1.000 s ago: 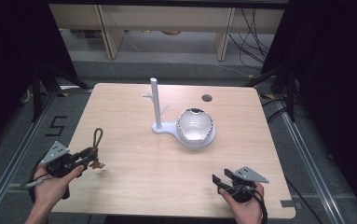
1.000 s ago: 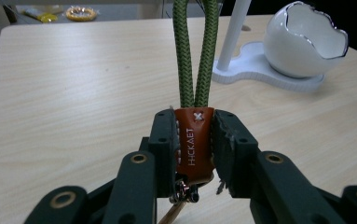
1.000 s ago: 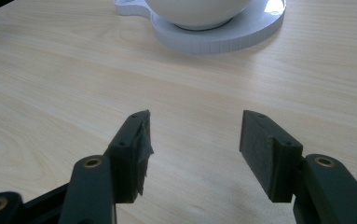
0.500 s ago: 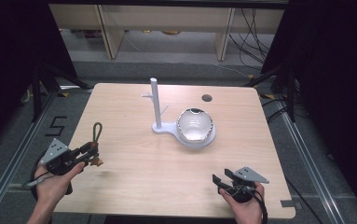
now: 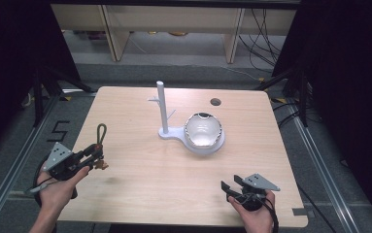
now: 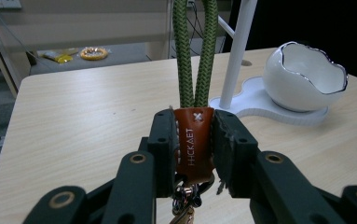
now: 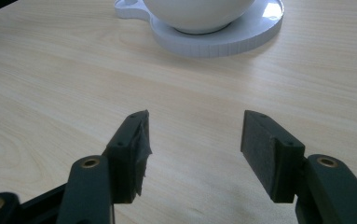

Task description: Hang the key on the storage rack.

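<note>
On the wooden table (image 5: 140,194), mid-far, stands a white stand (image 5: 163,111) with an upright post and side pegs; its base carries a white eggshell-shaped bowl (image 5: 202,130), right of the post. At the near left edge, the left gripper (image 6: 194,140) is clamped on a brown leather tab (image 6: 194,140) stamped "HICKAET", its green cord loop (image 6: 192,51) pointing far, metal rings hanging below. At near right, the right gripper (image 7: 192,154) rests with jaws apart, empty, facing the stand's base.

Green cord keychain (image 6: 191,56) with brown leather tab (image 6: 194,142), perhaps keys below, clamped upright above the table's left edge
</note>
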`<move>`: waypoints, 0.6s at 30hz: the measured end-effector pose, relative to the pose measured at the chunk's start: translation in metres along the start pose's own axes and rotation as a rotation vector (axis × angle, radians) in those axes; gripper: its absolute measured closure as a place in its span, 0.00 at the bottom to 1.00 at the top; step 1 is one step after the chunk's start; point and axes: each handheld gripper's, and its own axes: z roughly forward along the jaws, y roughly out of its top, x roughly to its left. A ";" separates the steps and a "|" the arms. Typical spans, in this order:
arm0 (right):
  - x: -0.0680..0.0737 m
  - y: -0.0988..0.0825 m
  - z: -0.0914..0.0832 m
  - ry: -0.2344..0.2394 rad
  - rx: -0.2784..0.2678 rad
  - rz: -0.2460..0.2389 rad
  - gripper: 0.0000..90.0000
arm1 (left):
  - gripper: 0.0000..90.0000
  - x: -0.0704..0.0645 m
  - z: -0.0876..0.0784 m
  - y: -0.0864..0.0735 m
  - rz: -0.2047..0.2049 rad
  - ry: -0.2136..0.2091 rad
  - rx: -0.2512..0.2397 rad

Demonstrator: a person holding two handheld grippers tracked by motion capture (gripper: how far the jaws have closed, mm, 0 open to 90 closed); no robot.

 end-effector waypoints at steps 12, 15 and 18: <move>0.000 0.000 0.000 0.000 -0.005 -0.002 0.48 | 0.77 -0.004 0.004 0.007 0.035 0.020 -0.038; 0.001 0.001 -0.001 0.007 -0.001 0.009 0.48 | 0.77 -0.005 0.005 0.008 0.035 0.017 -0.042; 0.000 0.000 -0.001 0.008 -0.002 0.006 0.48 | 0.77 -0.006 0.006 0.009 0.039 0.015 -0.045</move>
